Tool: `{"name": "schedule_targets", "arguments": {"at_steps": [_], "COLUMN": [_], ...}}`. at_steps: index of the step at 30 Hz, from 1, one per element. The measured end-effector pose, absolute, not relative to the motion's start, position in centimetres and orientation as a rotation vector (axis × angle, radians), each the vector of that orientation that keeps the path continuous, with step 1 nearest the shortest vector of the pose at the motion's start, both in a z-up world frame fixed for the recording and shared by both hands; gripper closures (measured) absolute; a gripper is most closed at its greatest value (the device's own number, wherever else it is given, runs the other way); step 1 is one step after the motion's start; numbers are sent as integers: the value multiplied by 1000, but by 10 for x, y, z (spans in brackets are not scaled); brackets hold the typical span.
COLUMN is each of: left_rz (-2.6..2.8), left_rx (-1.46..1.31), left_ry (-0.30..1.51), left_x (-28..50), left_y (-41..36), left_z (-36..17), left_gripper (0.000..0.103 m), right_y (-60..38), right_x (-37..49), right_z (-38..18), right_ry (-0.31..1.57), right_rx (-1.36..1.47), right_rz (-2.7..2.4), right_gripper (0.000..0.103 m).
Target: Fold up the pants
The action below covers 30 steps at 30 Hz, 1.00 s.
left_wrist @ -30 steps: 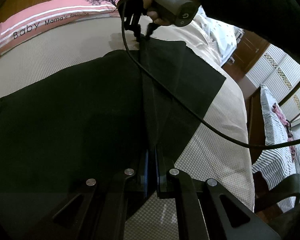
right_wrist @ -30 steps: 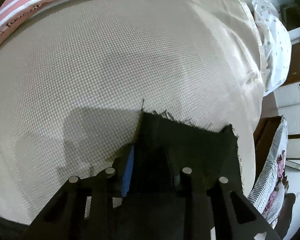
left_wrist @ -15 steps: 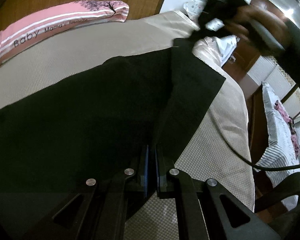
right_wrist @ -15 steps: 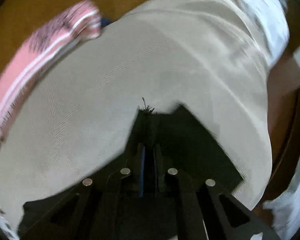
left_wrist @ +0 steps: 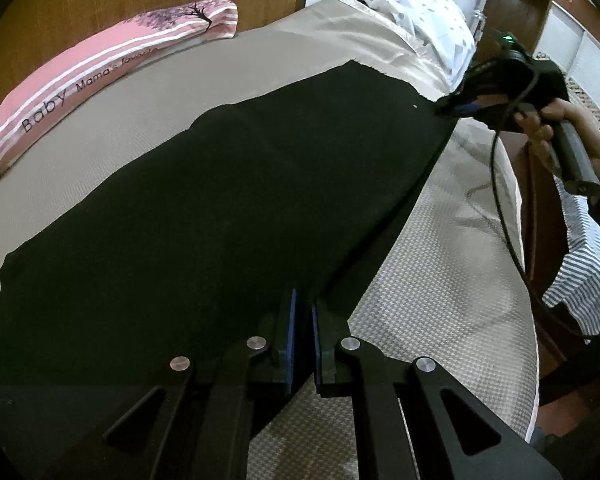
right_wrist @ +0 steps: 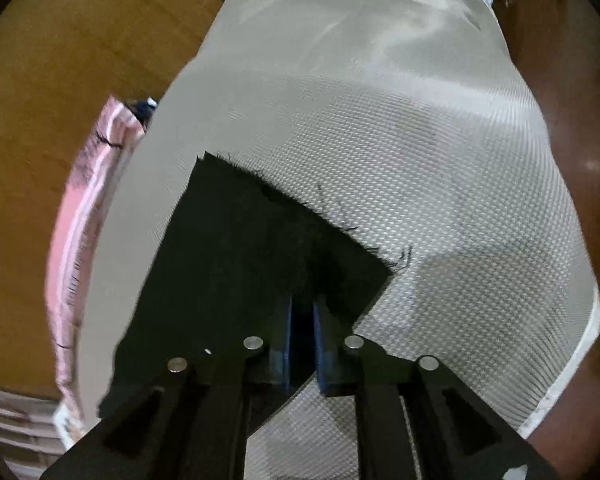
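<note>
Black pants (left_wrist: 228,200) lie spread lengthwise on a beige bed (left_wrist: 440,320), with one leg laid over the other. My left gripper (left_wrist: 303,320) is shut on the near edge of the pants. My right gripper (left_wrist: 460,108), held by a hand at the far right, is shut on the frayed leg end. In the right wrist view the right gripper (right_wrist: 302,320) pinches the corner of the black pants (right_wrist: 236,272), whose frayed hem lies on the bed cover (right_wrist: 420,160).
A pink striped pillow (left_wrist: 100,68) lies along the wooden headboard (left_wrist: 100,4). A white dotted pillow (left_wrist: 420,8) sits at the far bed corner. A black cable (left_wrist: 504,216) hangs from the right gripper. The bed edge drops off on the right; striped fabric (left_wrist: 580,276) lies beyond.
My right gripper has carried the leg end from the middle of the bed far to the right, pulling the folded leg out flat and straight. My left gripper has kept its grip.
</note>
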<state>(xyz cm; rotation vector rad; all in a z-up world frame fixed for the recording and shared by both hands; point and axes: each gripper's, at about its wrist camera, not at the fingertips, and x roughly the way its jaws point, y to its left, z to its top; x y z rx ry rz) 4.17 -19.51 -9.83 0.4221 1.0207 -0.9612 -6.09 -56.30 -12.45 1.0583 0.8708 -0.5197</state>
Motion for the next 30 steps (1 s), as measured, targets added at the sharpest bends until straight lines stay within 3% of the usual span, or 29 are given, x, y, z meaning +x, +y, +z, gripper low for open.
{"name": "schedule_targets", "arguments": {"at_steps": [2, 6, 7, 9, 10, 17, 25, 27, 29, 30], "left_rz": [-948, -933, -929, -922, -917, -920, -942, -949, -959, -963], "left_rx": [433, 455, 460, 470, 476, 497, 491, 447, 390, 359], "left_ry": [1023, 1027, 1029, 1029, 1030, 1018, 1034, 1062, 1083, 1077], "left_x": [41, 41, 40, 40, 39, 34, 36, 41, 47, 49], "left_y": [-197, -201, -202, -204, -205, -210, -212, -208, -200, -195], "left_z": [-99, -101, -101, -101, -100, -99, -100, -99, -95, -92], "left_gripper": [96, 96, 96, 96, 96, 96, 92, 85, 82, 81], "right_y": [-563, -563, -564, -567, -567, -562, -570, -570, -571, -572], "right_x": [-63, -65, -63, -59, -59, -59, -74, -76, -77, -79], "right_z": [-123, -126, -127, -126, -124, -92, -127, -126, -122, -118], "right_ry": [868, 836, 834, 828, 827, 786, 850, 845, 871, 882], "right_rx": [1036, 1040, 1023, 1007, 994, 837, 841, 829, 812, 791], "right_rz": [-507, -477, -472, -468, -462, -486, -548, -574, -609, -636], "right_gripper": [81, 81, 82, 97, 98, 99, 101, 100, 83, 80]}}
